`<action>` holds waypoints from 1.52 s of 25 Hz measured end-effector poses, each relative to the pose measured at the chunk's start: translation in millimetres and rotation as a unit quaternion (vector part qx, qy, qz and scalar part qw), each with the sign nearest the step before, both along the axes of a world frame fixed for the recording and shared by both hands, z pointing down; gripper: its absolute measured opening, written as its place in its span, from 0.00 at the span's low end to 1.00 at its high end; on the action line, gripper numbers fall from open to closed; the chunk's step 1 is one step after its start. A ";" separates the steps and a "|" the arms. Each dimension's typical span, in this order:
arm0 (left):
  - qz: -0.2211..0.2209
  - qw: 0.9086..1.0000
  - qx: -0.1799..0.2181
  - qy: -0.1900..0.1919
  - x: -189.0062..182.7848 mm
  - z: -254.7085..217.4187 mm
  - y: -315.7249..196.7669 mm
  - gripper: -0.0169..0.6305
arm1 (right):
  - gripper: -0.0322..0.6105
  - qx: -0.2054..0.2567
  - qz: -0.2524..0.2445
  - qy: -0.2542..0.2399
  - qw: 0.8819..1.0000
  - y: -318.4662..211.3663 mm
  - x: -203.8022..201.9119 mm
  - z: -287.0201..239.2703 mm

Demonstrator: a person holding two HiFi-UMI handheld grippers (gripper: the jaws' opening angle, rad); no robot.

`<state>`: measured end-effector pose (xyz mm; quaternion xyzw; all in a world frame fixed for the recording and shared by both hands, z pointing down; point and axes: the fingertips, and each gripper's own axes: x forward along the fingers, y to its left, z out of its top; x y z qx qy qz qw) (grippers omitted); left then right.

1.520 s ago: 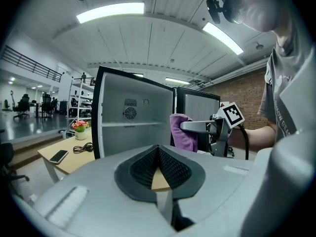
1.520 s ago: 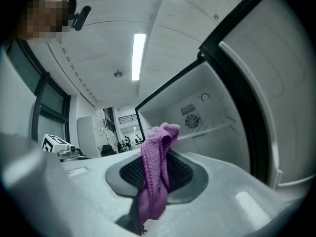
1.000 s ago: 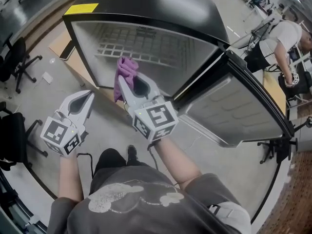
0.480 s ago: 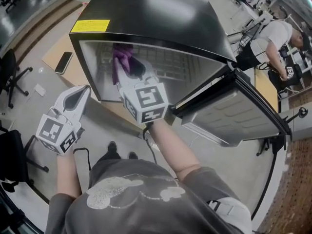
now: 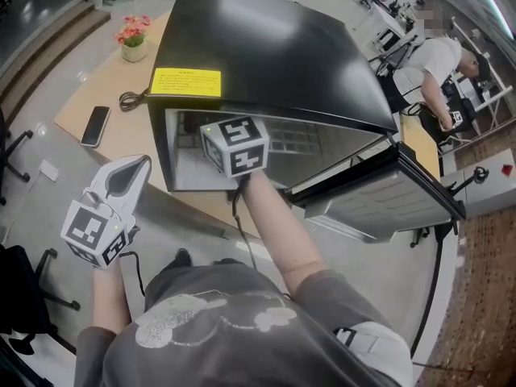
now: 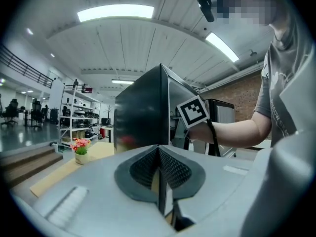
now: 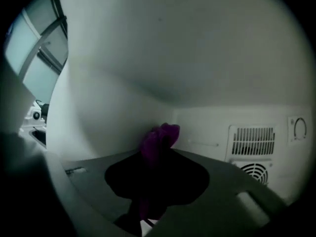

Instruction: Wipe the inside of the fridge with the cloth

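The black fridge (image 5: 274,55) stands with its door (image 5: 387,192) swung open to the right. My right gripper reaches into the opening; in the head view only its marker cube (image 5: 235,146) shows and the jaws are hidden inside. In the right gripper view, my right gripper (image 7: 157,154) is shut on the purple cloth (image 7: 160,136), whose bunched end pokes past the jaws close to the white back wall (image 7: 207,122), at the left inner corner. My left gripper (image 5: 135,164) hangs outside, left of the fridge, shut and holding nothing.
A vent grille (image 7: 254,141) and a round fan grille (image 7: 256,172) sit on the back wall to the right of the cloth. The fridge stands on a wooden platform (image 5: 121,147) with a phone (image 5: 95,126) and potted flowers (image 5: 134,39). Another person (image 5: 435,67) works at back right.
My right gripper has carried the purple cloth from in front of the opening deep into the fridge, so cloth and jaws left the head view. The left gripper has barely moved.
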<state>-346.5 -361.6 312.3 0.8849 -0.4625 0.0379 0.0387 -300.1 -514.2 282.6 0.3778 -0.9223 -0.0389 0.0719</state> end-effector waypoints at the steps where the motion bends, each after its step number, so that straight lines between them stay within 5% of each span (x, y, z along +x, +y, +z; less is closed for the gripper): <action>1: 0.004 1.000 -0.002 0.003 -1.1 1.1 -1.7 0.05 | 0.17 -0.011 -0.003 -0.007 1.000 -2.7 -1.1 2.7; 11: 0.002 1.000 -0.009 -0.002 4.4 10.3 -3.8 0.05 | 0.17 -0.024 -0.085 -0.072 0.993 45.7 -4.5 -7.4; 23: 0.012 1.000 -0.017 -0.001 44.4 10.5 8.1 0.05 | 0.17 -0.091 -0.180 -0.119 0.972 122.9 7.5 1.2; 29: 0.009 1.000 -0.027 -0.010 54.2 12.7 6.3 0.05 | 0.17 -0.078 -0.143 -0.021 0.986 90.2 15.0 23.9; 35: 0.027 0.999 -0.034 -0.012 72.3 18.6 3.8 0.05 | 0.18 -0.107 -0.128 0.105 0.980 55.8 -5.7 42.4; 38: 0.027 0.999 -0.032 -0.010 75.8 20.6 2.5 0.05 | 0.18 -0.128 -0.107 0.119 0.979 39.8 2.9 50.3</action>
